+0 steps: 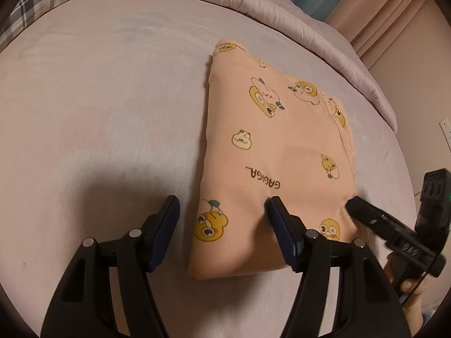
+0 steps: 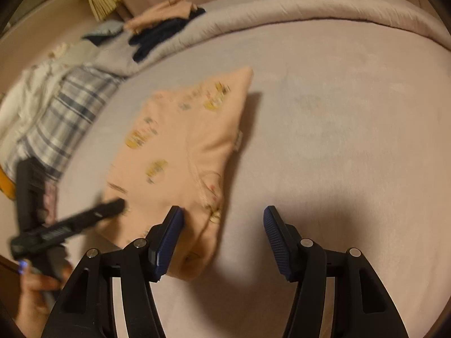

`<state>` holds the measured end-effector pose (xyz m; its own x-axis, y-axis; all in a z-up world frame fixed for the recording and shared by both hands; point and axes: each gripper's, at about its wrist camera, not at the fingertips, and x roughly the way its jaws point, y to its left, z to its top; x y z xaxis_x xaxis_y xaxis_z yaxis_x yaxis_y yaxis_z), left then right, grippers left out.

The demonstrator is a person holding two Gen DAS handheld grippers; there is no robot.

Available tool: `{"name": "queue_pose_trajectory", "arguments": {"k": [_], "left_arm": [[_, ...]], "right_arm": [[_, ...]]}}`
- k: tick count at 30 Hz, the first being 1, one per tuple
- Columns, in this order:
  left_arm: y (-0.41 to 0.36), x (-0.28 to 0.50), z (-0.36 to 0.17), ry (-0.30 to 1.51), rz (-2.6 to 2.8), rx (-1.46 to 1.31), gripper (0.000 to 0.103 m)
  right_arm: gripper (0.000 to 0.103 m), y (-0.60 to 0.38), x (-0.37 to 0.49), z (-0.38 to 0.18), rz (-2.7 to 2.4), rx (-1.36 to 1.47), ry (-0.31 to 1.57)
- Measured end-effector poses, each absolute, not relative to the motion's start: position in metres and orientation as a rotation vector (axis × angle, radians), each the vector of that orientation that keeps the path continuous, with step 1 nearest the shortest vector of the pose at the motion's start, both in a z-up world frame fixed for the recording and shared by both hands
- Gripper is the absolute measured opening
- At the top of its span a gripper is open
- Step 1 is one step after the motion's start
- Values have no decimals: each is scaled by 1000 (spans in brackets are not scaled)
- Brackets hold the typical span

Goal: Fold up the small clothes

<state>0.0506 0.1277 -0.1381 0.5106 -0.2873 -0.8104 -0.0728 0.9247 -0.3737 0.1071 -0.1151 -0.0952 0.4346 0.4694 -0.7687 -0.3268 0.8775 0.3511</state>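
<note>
a pale lilac bed sheet (image 1: 98, 107) fills both frames, the folded peach garment (image 1: 270, 152) lying right of centre. left gripper (image 1: 222, 205) and right gripper (image 2: 224, 215) both spread, released. only the right view shows the plaid pillow (image 2: 64, 124) at left.

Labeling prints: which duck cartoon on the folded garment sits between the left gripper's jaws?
The big yellow duck at the near-left corner of the peach garment. It lies between the left gripper jaws; the winking duck lies outside them, toward the right gripper.

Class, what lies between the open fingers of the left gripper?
In the left wrist view, the left gripper straddles the folded peach garment's near left edge and bare bed sheet.
</note>
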Motion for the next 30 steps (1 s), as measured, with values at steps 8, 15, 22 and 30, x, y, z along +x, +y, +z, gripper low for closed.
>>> {"name": "queue_pose_trajectory", "arguments": {"k": [8,15,22,30], "left_arm": [[124,49,-138,1041,-132,-366,69],[118,45,-138,1043,-149,-341,80],[115,38,-135,1043,-131,-318,80],[114,19,-129,1031,-127,-346,91]], "right_arm": [[59,-111,104,-92,486,108,993],[60,-116,98,-92,473,107,997],[61,-121,93,-90,453,72,994],[61,-126,86,-82,450,64,986]]}}
